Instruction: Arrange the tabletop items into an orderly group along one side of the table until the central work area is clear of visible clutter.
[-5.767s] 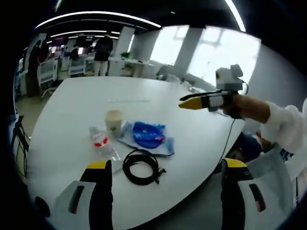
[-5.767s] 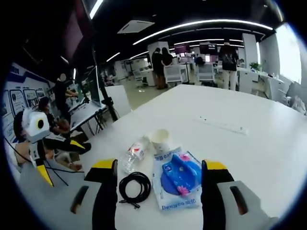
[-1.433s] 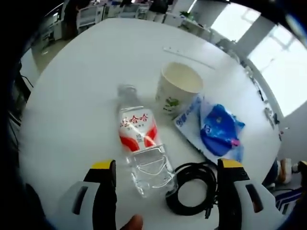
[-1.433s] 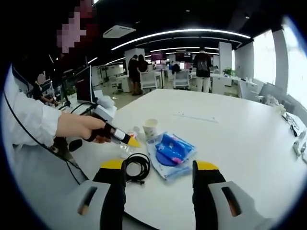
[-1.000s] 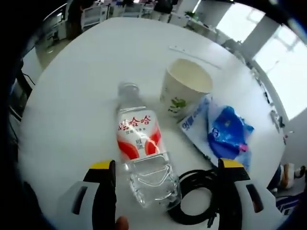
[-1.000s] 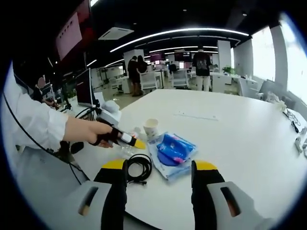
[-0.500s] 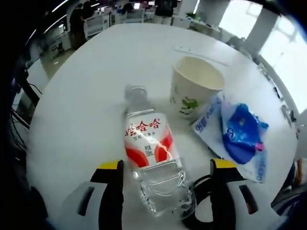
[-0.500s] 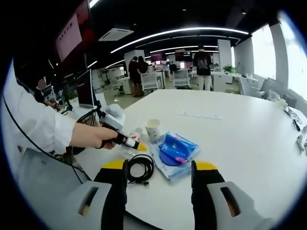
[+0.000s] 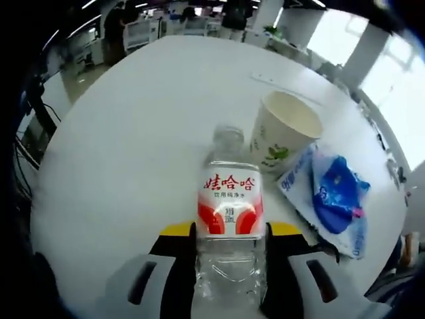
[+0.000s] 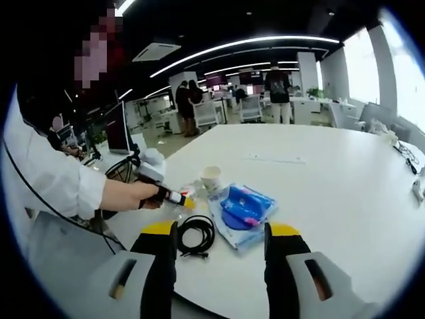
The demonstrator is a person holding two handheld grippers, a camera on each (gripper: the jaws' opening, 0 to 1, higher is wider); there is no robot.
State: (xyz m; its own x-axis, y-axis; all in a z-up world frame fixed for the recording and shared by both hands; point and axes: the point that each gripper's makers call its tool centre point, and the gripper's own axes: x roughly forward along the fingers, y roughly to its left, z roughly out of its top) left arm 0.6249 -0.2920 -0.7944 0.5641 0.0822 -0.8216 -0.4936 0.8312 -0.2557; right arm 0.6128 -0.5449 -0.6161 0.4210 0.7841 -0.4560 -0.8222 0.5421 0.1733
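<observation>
A clear water bottle (image 9: pixel 229 199) with a red and white label lies on the white table (image 9: pixel 133 133), cap pointing away. My left gripper (image 9: pixel 229 230) is shut on its lower body, a jaw pressed to each side. A paper cup (image 9: pixel 284 135) stands upright just beyond it to the right, touching a blue plastic packet (image 9: pixel 334 198). In the right gripper view the left gripper (image 10: pixel 180 198), held by a hand, sits at the bottle beside the cup (image 10: pixel 211 177), the packet (image 10: pixel 242 209) and a coiled black cable (image 10: pixel 194 234). My right gripper (image 10: pixel 219 239) hovers open near the table edge, nothing between its jaws.
A thin white strip (image 10: pixel 275 159) lies further out on the table (image 10: pixel 332 199). The table's near edge curves round at the left. Desks, chairs and standing people (image 10: pixel 277 83) fill the office behind. A sleeve (image 10: pixel 53 179) reaches in from the left.
The left gripper has moved in over the bottle and its jaws have narrowed from wide apart to pressing on its sides. The right gripper has hardly moved.
</observation>
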